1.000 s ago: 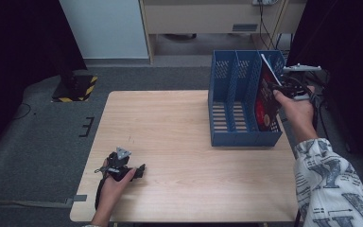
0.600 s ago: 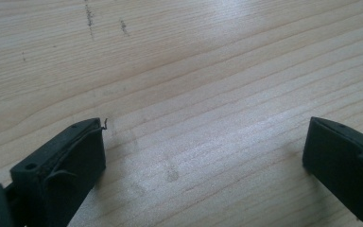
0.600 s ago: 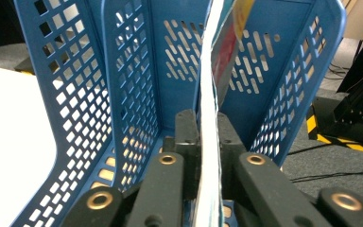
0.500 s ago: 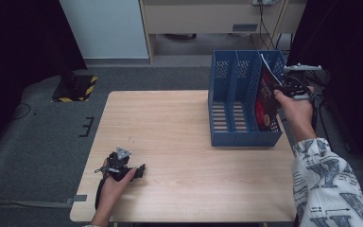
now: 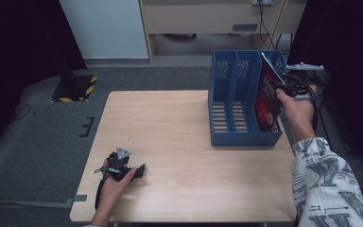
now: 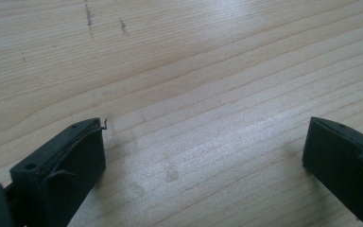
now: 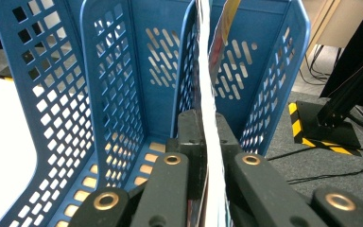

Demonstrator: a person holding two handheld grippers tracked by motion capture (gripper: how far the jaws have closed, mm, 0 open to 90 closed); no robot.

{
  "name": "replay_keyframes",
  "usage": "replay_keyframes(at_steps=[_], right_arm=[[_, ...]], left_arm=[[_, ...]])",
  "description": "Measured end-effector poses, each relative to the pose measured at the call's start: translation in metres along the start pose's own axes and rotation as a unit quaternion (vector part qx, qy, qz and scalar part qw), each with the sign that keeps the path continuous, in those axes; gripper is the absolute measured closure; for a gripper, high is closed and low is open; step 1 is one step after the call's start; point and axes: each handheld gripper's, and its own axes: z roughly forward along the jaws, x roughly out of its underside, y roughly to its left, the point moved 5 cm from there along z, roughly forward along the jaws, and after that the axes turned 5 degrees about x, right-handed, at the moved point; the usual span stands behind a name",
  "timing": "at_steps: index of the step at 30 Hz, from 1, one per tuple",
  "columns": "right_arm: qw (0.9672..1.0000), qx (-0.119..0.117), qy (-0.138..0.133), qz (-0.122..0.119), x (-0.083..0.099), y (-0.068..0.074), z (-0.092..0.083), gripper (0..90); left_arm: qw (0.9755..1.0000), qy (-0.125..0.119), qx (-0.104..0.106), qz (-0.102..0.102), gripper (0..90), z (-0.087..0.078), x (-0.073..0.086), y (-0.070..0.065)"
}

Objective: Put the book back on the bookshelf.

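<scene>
The right claw is clamped on a red book standing in the blue file rack's right slot, likely to steady it, while the left claw rests apart on the bench.

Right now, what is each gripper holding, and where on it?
Right gripper is shut on the red-covered magazine, gripping its upper edge, in the blue file rack's rightmost slot. Left gripper is open, holding nothing.

Light wooden table, blue file rack standing on it
</scene>
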Motion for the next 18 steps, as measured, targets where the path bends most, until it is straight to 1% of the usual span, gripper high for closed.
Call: replay_keyframes(at_steps=[3,6,8,18], right_arm=[[1.0000,0.003,-0.004,0.001,-0.0018,-0.0013,-0.0010,87.1],[0.9999,0.010,-0.007,-0.001,-0.0035,-0.0029,-0.0008,87.1],[0.9998,0.019,-0.009,-0.007,-0.0047,-0.0042,-0.0006,87.1],[0.9992,0.038,-0.009,-0.013,-0.0105,-0.0094,0.0018,87.1]], left_arm=[[1.0000,0.000,0.000,0.000,0.0,0.0000,0.0000,0.0000],[1.0000,0.000,0.000,0.000,0.0,0.0000,0.0000,0.0000],[1.0000,0.000,0.000,0.000,0.0,0.0000,0.0000,0.0000],[1.0000,0.000,0.000,0.000,0.0,0.0000,0.0000,0.0000]])
